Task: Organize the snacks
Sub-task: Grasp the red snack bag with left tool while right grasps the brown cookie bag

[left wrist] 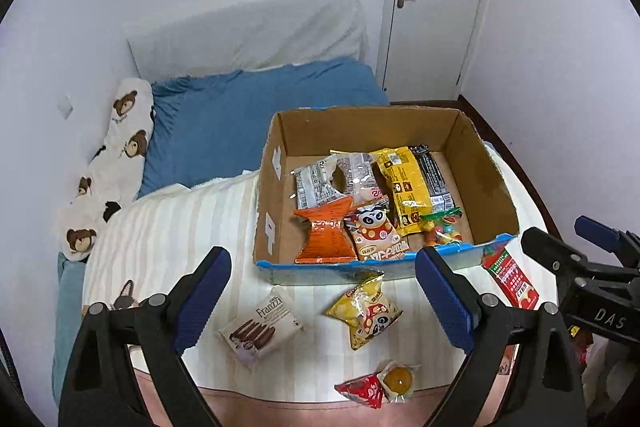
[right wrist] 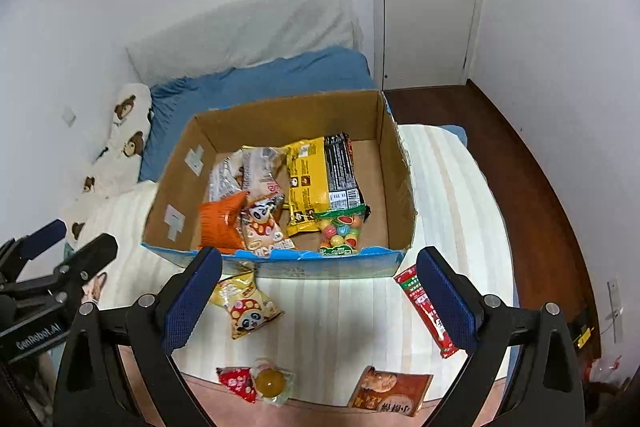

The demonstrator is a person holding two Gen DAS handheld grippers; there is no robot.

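We had both tools hovering above the bed (left wrist: 168, 223), its striped cover carrying a cardboard box (left wrist: 486, 171) already part filled. Our left hand-held gripper (left wrist: 322, 301) stood wide with nothing between its blue pads, and our right hand-held gripper (right wrist: 320, 301) was equally wide and empty.

Inside the box lay an orange packet (left wrist: 326, 237), a panda snack bag (left wrist: 376, 231), a yellow packet (left wrist: 404, 187) and a bag of coloured candies (right wrist: 340, 231), among others.

Still loose on the cover, in the left wrist view, were a Franzzi biscuit pack (left wrist: 262, 325) at about 7 o'clock from the box, a yellow panda bag (left wrist: 366, 309) just at its near wall, a red stick pack (left wrist: 510, 279) at the box's 5 o'clock corner, and a small red packet (left wrist: 362, 389) touching a clear-wrapped yellow jelly cup (left wrist: 398, 379) at the bed's near edge. The right wrist view also showed a brown snack pouch (right wrist: 390, 391) at 6 o'clock, though its print was too distorted for us to read.

We judged the sorting roughly halfway, between placements, with a fresh pick due. The yellow panda bag sat nearest the left tool's gap, so the next move called for lowering over it, closing on its puffy middle, then lifting clear of the box's near wall before dropping it in.
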